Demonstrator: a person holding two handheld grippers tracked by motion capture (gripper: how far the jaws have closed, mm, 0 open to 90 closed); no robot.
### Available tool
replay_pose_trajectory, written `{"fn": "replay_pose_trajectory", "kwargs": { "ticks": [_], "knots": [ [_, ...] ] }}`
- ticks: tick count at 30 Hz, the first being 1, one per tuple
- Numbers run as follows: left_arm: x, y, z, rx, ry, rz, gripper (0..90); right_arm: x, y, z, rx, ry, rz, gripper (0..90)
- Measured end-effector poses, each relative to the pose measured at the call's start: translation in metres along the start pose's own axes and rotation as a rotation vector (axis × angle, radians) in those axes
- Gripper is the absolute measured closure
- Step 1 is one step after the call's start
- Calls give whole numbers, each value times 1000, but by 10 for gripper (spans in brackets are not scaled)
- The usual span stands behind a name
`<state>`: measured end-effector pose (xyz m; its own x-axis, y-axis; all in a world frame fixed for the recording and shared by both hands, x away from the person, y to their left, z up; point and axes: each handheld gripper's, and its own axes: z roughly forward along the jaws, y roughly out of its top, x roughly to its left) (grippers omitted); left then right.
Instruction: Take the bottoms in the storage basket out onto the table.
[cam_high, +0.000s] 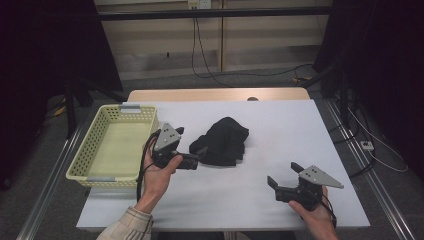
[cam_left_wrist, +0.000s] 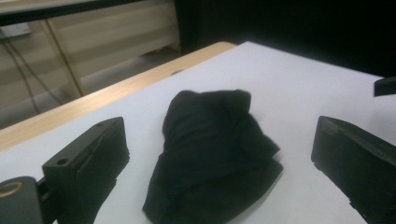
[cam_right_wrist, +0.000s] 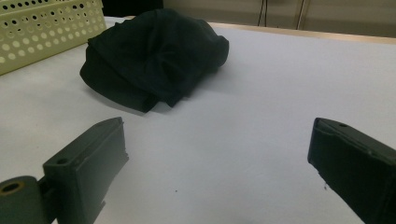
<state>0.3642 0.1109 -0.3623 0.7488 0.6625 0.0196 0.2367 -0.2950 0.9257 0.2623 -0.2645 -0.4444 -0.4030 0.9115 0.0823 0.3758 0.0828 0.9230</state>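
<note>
A crumpled black cloth (cam_high: 223, 141) lies on the white table top (cam_high: 280, 130), a little left of its middle. My left gripper (cam_high: 189, 145) is held just left of the cloth and points at it, jaws open. In the left gripper view the cloth (cam_left_wrist: 210, 149) sits ahead, between the two spread jaws of the left gripper (cam_left_wrist: 219, 126), untouched as far as I can tell. My right gripper (cam_high: 284, 175) is open near the front right of the table, well short of the cloth. From the right gripper (cam_right_wrist: 217, 123), the cloth (cam_right_wrist: 154, 56) lies farther off to the upper left.
A pale yellow perforated basket (cam_high: 107, 179) stands at the table's left edge, with nothing visible inside it; its wall (cam_right_wrist: 42, 32) shows in the right gripper view. A wooden strip (cam_high: 215, 94) runs along the far edge. Cables lie on the floor beyond.
</note>
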Motion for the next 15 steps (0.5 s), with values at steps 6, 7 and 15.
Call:
{"fn": "replay_pose_trajectory", "kwargs": {
  "ticks": [6, 7, 15],
  "knots": [
    [1, -8, -10, 7, 13, -72, 45, 1, 0, -1, 1, 3, -3, 44],
    [1, -10, -12, 13, 14, -94, 48, 1, 0, -1, 2, 3, -3, 43],
    [4, -26, -25, 33, 21, -98, 45, 1, 0, -1, -2, 2, -4, 43]
  ]
}}
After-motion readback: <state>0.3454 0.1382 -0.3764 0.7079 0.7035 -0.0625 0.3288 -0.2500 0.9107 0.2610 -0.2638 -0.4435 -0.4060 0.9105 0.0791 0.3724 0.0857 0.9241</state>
